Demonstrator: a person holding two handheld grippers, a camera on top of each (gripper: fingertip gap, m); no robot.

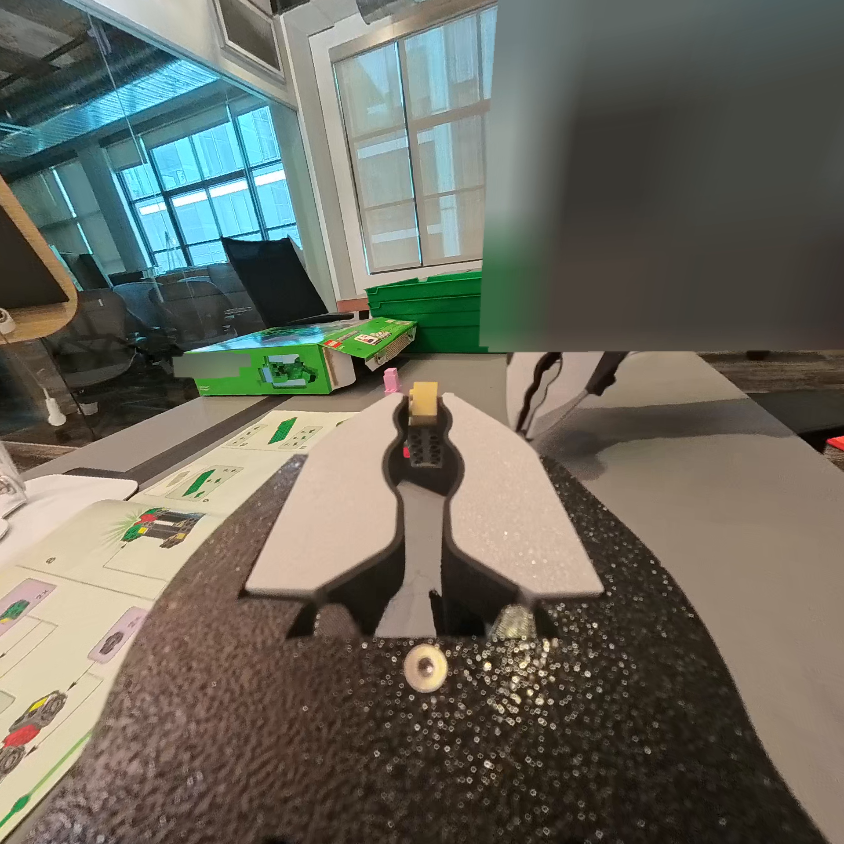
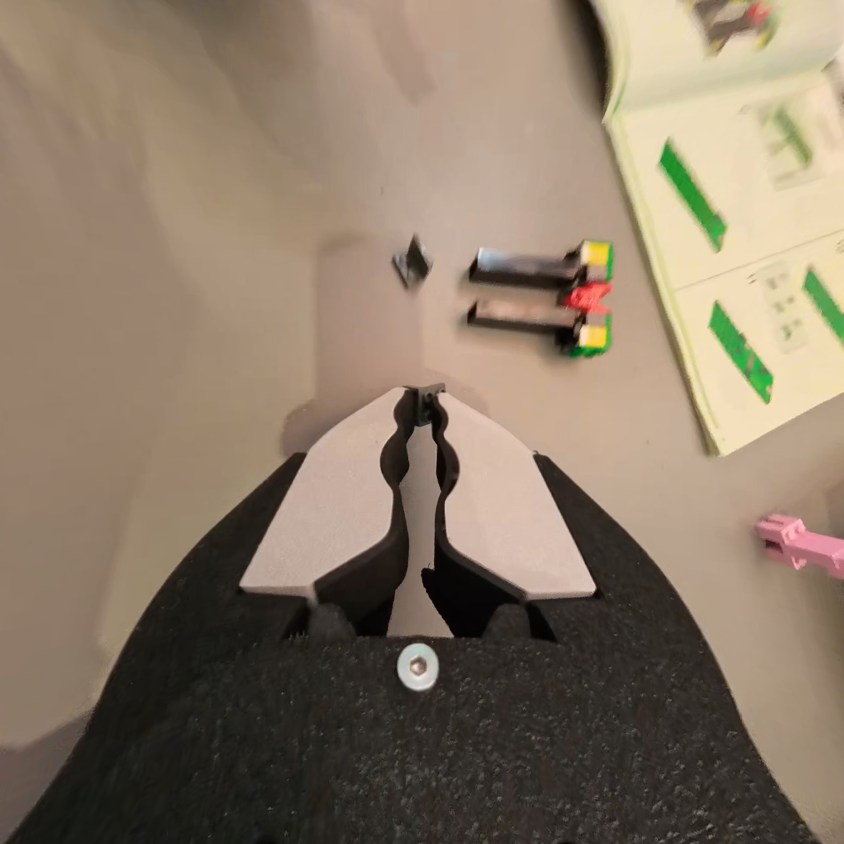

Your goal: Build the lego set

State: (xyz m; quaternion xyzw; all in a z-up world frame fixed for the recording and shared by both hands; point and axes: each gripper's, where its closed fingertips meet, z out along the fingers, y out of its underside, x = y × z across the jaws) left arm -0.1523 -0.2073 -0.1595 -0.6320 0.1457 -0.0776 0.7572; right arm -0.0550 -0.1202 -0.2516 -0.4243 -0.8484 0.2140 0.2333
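In the left wrist view my left gripper (image 1: 424, 402) is shut on a small lego piece: a black studded brick (image 1: 427, 447) with a pale yellow block (image 1: 424, 399) at its far end, held above the grey table. In the right wrist view my right gripper (image 2: 422, 396) is shut on a small black brick (image 2: 427, 397) above the table. Beyond it lies a partial build (image 2: 543, 299): two black beams with green and yellow ends and a red part. A loose small black piece (image 2: 412, 261) lies left of it. The other gripper (image 1: 548, 392) shows at the right.
An open instruction booklet (image 1: 137, 525) lies left of my left gripper and at the right of the right wrist view (image 2: 753, 251). A green lego box (image 1: 292, 361) and stacked green trays (image 1: 424, 306) stand at the table's far side. A pink lego figure (image 1: 391, 381) (image 2: 804, 548) stands nearby. My hands' fingertips stand some 15 cm from each other. My right gripper is the nearer one to the pink lego figure (image 2: 804, 548): about 20 cm, against 35 cm.
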